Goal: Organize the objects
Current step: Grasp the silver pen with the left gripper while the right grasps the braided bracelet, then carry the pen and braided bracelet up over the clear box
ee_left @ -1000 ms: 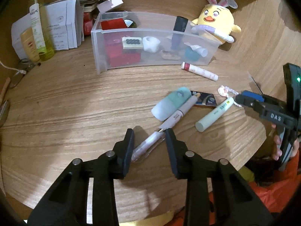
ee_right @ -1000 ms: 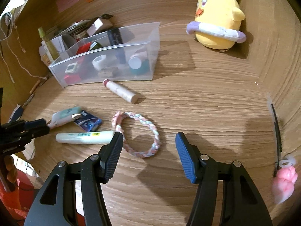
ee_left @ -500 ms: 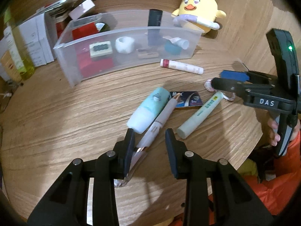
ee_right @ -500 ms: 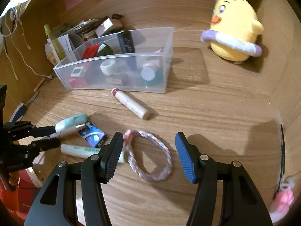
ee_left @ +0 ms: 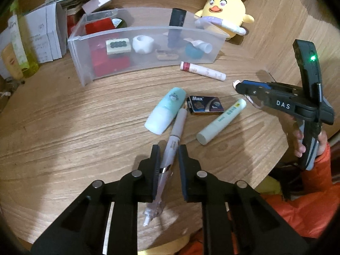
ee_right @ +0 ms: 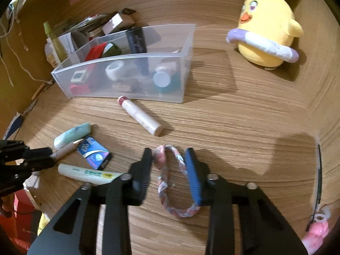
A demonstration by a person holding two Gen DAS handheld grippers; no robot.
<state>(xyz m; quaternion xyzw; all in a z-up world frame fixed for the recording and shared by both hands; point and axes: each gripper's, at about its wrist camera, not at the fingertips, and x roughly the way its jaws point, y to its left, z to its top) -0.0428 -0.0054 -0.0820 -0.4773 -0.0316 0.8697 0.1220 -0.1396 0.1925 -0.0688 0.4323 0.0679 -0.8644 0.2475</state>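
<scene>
Change over the last second. The left gripper (ee_left: pixel 168 155) has just been closing: its jaws, earlier set wide about the pen (ee_left: pixel 170 159), now stand narrow with the barrel between the fingers (ee_left: pixel 155 165), lying against the left one. The right gripper (ee_right: pixel 170 161) has likewise just been closing: the braided bracelet (ee_right: pixel 170 182), earlier ahead of the fingertips as a round loop, now sits between the fingers, squeezed into a narrow loop.

bin (ee_left: pixel 85 72): 1 | pen (ee_left: pixel 177 131): 1 | braided band (ee_right: pixel 170 182): 1 | plush chick (ee_left: pixel 225 6): 1 | tubes (ee_left: pixel 221 123): 2
</scene>
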